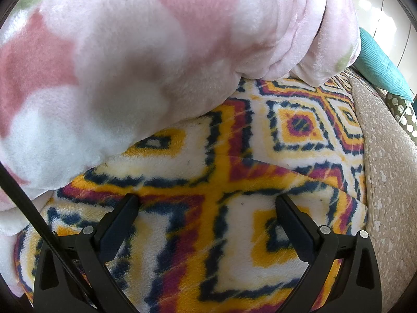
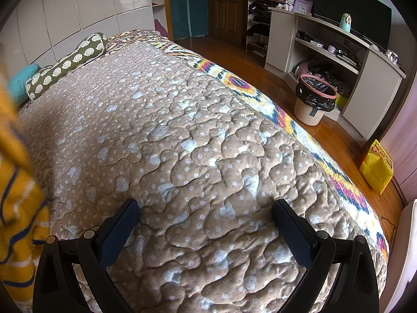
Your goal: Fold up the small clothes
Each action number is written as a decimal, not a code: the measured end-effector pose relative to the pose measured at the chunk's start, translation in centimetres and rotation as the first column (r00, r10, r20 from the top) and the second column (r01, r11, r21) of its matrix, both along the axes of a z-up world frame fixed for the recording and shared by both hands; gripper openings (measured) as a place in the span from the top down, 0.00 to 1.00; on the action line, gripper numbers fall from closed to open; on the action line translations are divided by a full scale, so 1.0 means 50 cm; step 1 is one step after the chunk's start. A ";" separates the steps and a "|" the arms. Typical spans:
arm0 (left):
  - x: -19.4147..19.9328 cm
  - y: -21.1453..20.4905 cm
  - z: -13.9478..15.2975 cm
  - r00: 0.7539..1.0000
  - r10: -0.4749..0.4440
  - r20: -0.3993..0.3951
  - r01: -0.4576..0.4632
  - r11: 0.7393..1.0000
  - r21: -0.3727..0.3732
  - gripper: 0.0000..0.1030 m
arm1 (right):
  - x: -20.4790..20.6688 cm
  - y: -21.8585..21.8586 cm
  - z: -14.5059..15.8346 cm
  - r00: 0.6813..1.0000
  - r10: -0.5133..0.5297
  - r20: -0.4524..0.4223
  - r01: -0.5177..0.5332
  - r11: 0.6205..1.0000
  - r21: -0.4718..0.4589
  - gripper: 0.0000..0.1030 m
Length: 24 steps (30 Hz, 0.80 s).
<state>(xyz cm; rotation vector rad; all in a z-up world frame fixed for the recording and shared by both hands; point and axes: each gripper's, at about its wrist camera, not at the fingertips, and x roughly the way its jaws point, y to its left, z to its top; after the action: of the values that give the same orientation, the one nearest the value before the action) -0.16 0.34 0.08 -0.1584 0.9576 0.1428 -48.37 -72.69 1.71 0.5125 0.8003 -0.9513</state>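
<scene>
Both tools stand wide apart and empty, so this looks like the reach before a grasp. The left hand-held gripper [image 1: 207, 200] hovers over the patterned fleece [image 1: 234, 172], which lies on the bed beside a pink plush blanket [image 1: 117, 52]. The next move calls for closing on a fleece edge. Only the right hand-held gripper [image 2: 206, 206] view shows the quilted bedspread [image 2: 182, 130], the bin [image 2: 314, 99] and the shelving
</scene>
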 end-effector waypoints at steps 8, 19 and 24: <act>0.000 -0.001 0.000 1.000 0.000 0.000 0.000 1.000 0.000 0.00 | 0.000 0.000 0.000 1.000 0.000 0.000 0.000 1.000 0.000 0.00; 0.000 -0.001 0.000 1.000 0.000 0.000 0.000 1.000 0.000 0.00 | 0.000 0.000 0.000 1.000 0.000 0.000 0.000 1.000 0.000 0.00; 0.000 -0.004 0.001 1.000 0.000 0.000 0.000 1.000 -0.001 0.00 | 0.000 0.000 0.000 1.000 0.000 0.000 0.000 1.000 0.000 0.00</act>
<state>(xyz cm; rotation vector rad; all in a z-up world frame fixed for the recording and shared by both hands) -0.14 0.16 0.15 -0.1590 0.9577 0.1425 -48.37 -72.69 1.71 0.5124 0.8002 -0.9513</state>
